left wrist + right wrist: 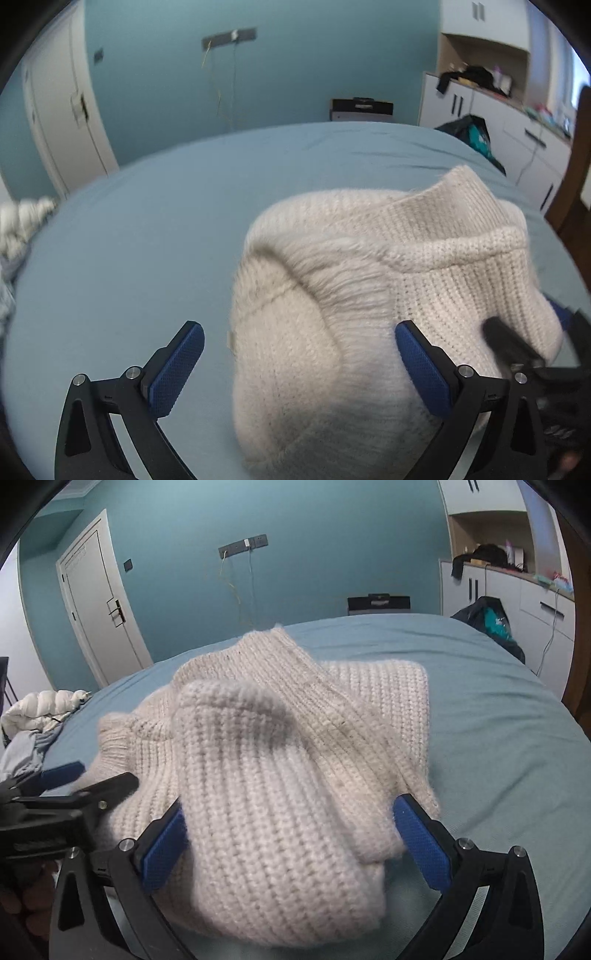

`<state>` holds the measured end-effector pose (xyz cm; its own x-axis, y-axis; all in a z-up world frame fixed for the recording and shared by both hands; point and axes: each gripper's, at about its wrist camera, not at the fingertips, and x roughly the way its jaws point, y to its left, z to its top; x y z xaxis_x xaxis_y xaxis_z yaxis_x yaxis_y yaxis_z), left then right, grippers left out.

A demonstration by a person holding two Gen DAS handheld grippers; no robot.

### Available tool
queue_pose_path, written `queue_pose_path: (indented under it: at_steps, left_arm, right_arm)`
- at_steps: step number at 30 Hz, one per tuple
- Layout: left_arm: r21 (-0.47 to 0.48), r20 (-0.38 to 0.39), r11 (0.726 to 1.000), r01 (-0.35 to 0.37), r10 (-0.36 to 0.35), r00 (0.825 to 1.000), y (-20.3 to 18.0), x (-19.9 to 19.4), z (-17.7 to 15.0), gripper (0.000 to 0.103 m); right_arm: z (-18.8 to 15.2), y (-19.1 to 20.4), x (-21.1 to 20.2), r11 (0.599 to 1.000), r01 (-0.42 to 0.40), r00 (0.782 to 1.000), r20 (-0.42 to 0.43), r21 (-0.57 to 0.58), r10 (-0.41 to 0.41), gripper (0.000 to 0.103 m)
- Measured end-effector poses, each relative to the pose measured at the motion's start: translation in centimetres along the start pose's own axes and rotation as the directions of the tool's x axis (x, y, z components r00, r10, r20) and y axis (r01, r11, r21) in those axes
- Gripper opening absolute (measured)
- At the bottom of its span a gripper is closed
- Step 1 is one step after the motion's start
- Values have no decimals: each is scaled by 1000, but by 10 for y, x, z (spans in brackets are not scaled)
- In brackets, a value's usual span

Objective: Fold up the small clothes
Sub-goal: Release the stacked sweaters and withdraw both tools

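Both tongs stand wide, holding nothing: the left tongs (299, 365) and right tongs (290, 843) each straddle the near end of the cream knit sweater (280, 738), bunched on the bed (147, 221); best to pinch one layer only, with open sheet ahead and left

Fuzzy ribbed cream knit sweater (280, 775) on smooth matt sheet (498, 720)

My sweater (280, 775) hides the bed (498, 720) beneath it, its near hem is cut off, and cabinet clutter (476, 79) blurs.
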<state>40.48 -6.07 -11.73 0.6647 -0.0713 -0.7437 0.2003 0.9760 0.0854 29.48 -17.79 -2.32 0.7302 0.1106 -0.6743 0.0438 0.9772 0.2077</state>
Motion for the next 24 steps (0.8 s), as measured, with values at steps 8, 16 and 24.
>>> queue_pose_path:
  at_steps: [8,16,24]
  left_arm:
    - [194,191,963,-189,152,970,-19,-95,-17,103]
    - [171,222,975,-142,102,970,13,-171,-76,103]
    - [4,161,997,-81,79,984,47,-187,-99,103]
  right_arm:
    - [-33,7,-61,999,52,995,81,12,-53,102]
    - [-60,-6,-109,991,95,987,120,92,-106,102]
    - [-87,-35,-132,967,63,993,85,246,-86,102]
